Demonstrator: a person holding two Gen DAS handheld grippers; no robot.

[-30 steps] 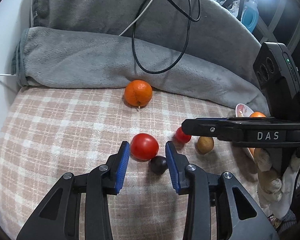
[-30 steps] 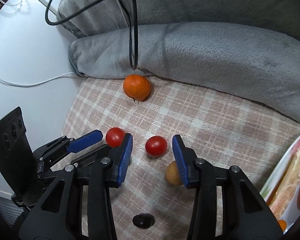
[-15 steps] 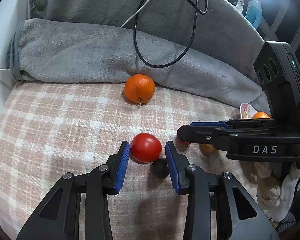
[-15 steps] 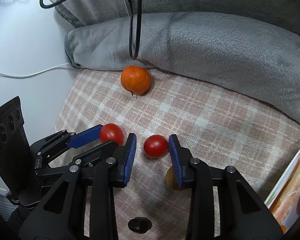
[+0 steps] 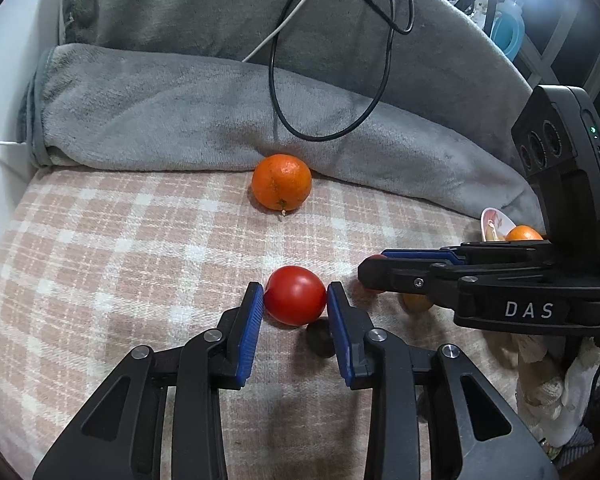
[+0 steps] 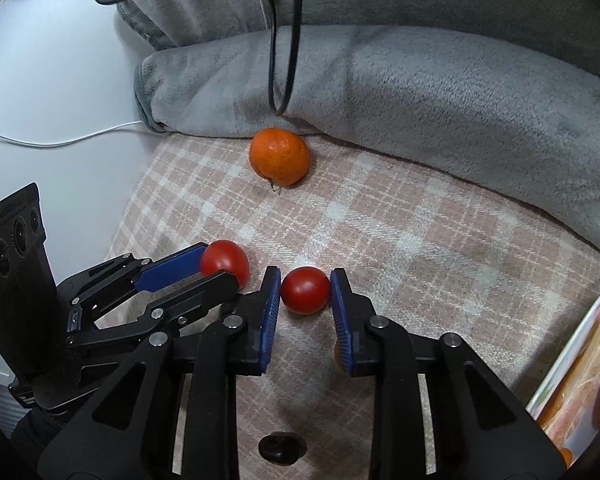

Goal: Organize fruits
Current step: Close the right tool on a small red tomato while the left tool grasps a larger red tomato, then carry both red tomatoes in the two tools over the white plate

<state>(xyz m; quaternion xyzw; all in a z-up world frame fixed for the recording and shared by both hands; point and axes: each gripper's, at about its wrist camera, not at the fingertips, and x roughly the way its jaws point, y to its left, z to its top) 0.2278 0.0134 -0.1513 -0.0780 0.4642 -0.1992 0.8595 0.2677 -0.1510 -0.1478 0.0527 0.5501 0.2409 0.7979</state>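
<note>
- On the pink plaid cloth [image 5: 100,248] the left gripper [image 5: 295,300] has its blue pads pressed on either side of a larger red tomato [image 5: 295,295], clamped on it as it sits on the cloth.
- The right gripper [image 6: 305,292] is closed on a smaller red tomato [image 6: 305,290], one pad touching each side.
- The two tools sit close side by side; in the left wrist view the right one's black body crosses in front of the smaller tomato, so only a red sliver shows there.
- Just beside the larger tomato, tucked against the left tool's right finger, lies a small dark round fruit [image 5: 320,336]; I cannot tell what kind.
- A yellowish-brown fruit [image 5: 416,302] is mostly hidden under the right tool; only an edge shows.
- An orange [image 5: 282,182], stem end facing the cameras, rests well apart from the tomatoes, up against the folded grey fleece blanket [image 5: 180,128].
- A black cable [image 5: 380,80] loops down over the blanket above the orange, and a white cable [image 6: 60,140] trails along the pale wall.
- At the right edge a printed plate [image 6: 572,344] is cut off by the frame; it holds orange pieces, hard to make out.
- A bright lamp glares at the top right of the left wrist view, washing out the shelves behind it.
</note>
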